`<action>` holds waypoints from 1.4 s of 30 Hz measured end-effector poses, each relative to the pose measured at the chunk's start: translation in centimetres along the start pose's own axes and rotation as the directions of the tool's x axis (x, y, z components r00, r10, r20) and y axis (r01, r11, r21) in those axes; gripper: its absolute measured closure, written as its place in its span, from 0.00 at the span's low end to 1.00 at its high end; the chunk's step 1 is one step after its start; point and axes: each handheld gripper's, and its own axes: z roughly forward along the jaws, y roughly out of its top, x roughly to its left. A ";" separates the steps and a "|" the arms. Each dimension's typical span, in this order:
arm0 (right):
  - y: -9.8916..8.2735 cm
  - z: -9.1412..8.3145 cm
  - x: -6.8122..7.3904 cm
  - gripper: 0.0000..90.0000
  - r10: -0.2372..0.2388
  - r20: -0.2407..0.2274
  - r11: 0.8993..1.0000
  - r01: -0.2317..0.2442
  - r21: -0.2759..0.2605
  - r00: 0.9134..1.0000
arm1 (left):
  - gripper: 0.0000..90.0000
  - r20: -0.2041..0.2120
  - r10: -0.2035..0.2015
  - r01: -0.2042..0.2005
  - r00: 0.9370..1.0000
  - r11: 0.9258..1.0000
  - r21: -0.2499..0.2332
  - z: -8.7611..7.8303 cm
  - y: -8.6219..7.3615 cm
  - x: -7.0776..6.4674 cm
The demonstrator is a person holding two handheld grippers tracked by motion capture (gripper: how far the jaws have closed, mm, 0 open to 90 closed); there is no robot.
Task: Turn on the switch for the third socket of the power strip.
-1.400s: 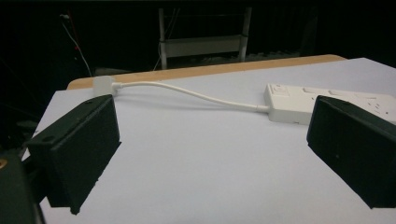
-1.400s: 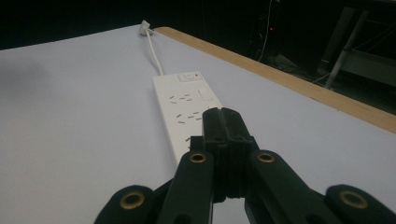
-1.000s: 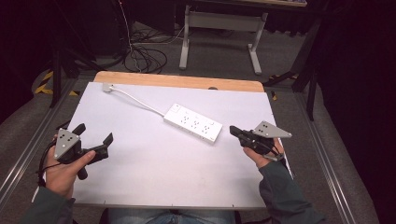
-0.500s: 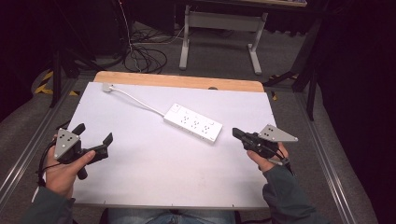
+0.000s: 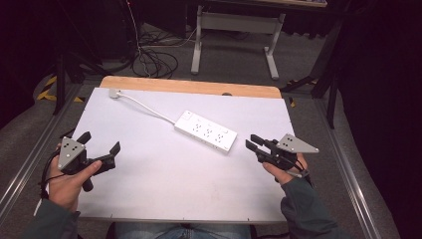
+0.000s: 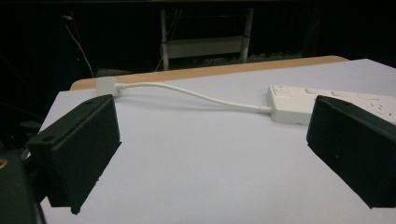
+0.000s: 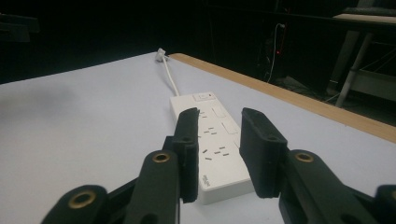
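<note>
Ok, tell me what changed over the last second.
The right gripper drew slightly back toward the person, away from the power strip, jaws part open and holding nothing. The left gripper, wide open, the strip and its cord stayed put.

We see a smooth white plastic power strip [image 5: 206, 131] with its slightly glossy cord [image 6: 187, 92] lying on a matt white table [image 5: 164, 189] edged beyond the strip with pale wood, and both grippers' jaws look like matt black plastic.
</note>
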 end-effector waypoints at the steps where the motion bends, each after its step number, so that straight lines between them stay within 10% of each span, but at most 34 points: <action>1: 0.0 0.0 0.0 0.74 0.002 -0.004 1.000 -0.002 -0.001 1.000 | 0.04 -0.001 0.000 0.000 1.000 1.000 0.000 0.0 0.0 0.0; 42: -0.3 0.5 0.1 0.13 0.026 0.003 0.999 -0.026 -0.027 1.000 | 0.03 -0.002 0.000 0.000 1.000 1.000 -0.001 0.0 0.0 0.0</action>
